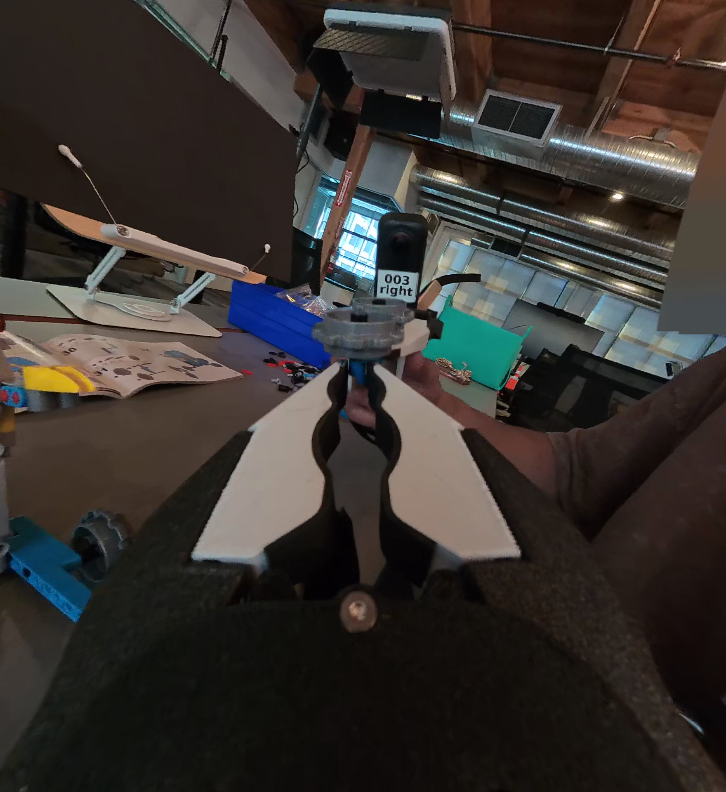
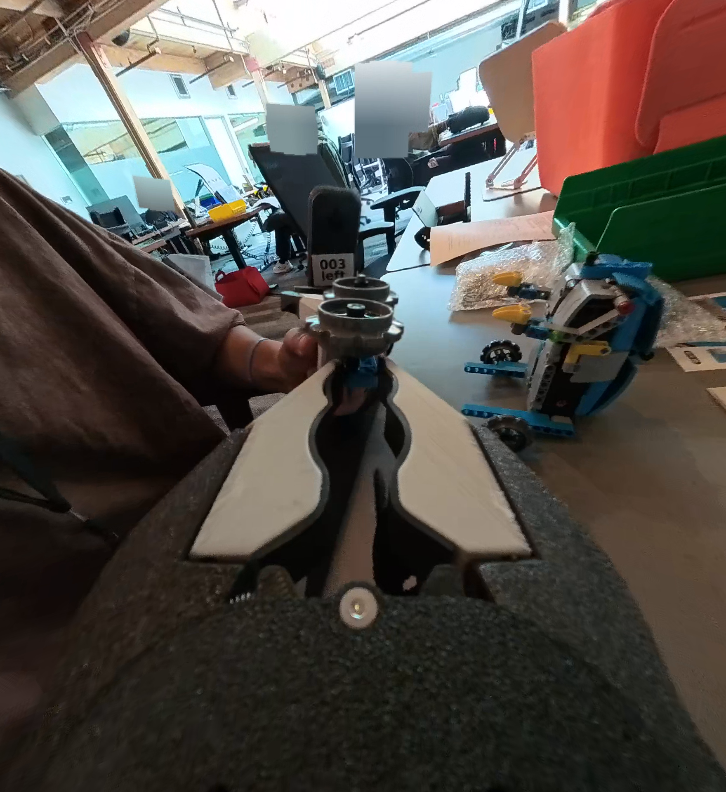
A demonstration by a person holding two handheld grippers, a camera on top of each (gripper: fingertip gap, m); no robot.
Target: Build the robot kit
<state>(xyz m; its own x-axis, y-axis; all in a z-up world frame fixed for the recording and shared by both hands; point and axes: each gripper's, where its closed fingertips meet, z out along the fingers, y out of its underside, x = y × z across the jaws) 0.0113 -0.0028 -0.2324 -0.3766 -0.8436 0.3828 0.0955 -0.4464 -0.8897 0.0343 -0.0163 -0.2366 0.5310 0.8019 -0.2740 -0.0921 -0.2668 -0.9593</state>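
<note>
My left gripper (image 1: pixel 359 369) and my right gripper (image 2: pixel 359 367) face each other tip to tip above the grey table (image 1: pixel 160 450). Both are shut on one small brick assembly: a blue piece (image 1: pixel 358 372) with two grey toothed wheels (image 1: pixel 363 330) stacked on top. In the right wrist view the blue piece (image 2: pixel 363 373) sits between my fingertips, with the wheels (image 2: pixel 355 321) just above them. The right gripper's black camera (image 1: pixel 402 250) stands behind the wheels, as does the left gripper's camera (image 2: pixel 335 227). A hand (image 2: pixel 297 355) holds the far gripper.
A blue, white and yellow brick-built vehicle (image 2: pixel 580 351) lies on the table (image 2: pixel 610 493), beside a plastic bag of parts (image 2: pixel 498 274) and a green bin (image 2: pixel 661 214). An open instruction booklet (image 1: pixel 117 364), loose small parts (image 1: pixel 292 369), a blue bin (image 1: pixel 275 319), a teal bin (image 1: pixel 477 347) and a laptop stand (image 1: pixel 147 278) are also here. Less than 4 cm separates the two grippers' tips.
</note>
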